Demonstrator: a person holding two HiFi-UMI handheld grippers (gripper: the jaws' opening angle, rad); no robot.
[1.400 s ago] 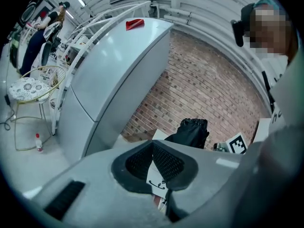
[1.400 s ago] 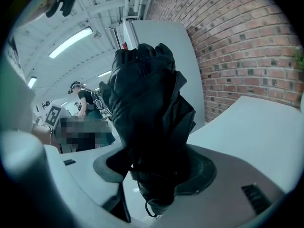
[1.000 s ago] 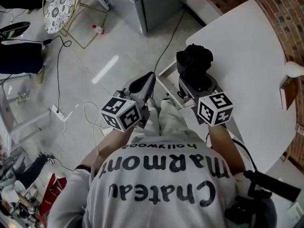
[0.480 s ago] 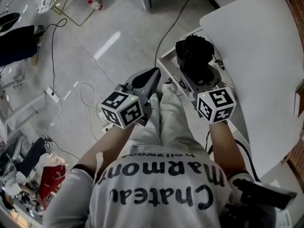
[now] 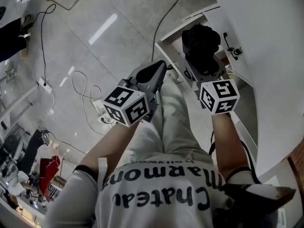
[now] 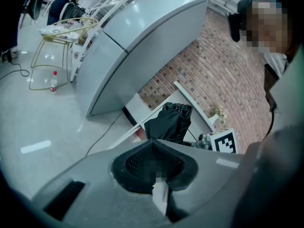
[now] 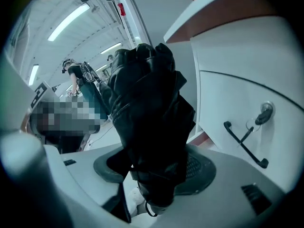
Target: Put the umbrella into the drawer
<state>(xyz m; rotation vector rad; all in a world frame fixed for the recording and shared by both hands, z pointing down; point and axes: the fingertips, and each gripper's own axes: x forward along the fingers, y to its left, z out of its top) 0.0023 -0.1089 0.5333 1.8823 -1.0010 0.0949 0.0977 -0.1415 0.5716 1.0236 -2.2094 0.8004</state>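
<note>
A folded black umbrella [image 5: 202,39] stands upright in my right gripper [image 5: 205,64], whose jaws are shut on its lower end. In the right gripper view the umbrella [image 7: 147,122] fills the middle, clamped in the right gripper [image 7: 152,175]. It hangs beside the white cabinet, near the open drawer's white frame [image 5: 167,41]. A shut drawer front [image 7: 237,103] with a black handle [image 7: 242,144] and a key lies to the right. My left gripper [image 5: 157,69] is shut and empty, just left of the umbrella [image 6: 168,122].
A white table top [image 5: 270,42] covers the cabinet at the right. White cables [image 5: 80,94] and a power strip [image 5: 45,85] lie on the tiled floor at the left. A grey fridge [image 6: 137,42], a wire chair [image 6: 57,34] and a brick wall [image 6: 223,75] stand beyond.
Both grippers have sunk lower, side by side, with the umbrella still clamped in the right one. The cabinet and open drawer frame now lie closer under the umbrella.
</note>
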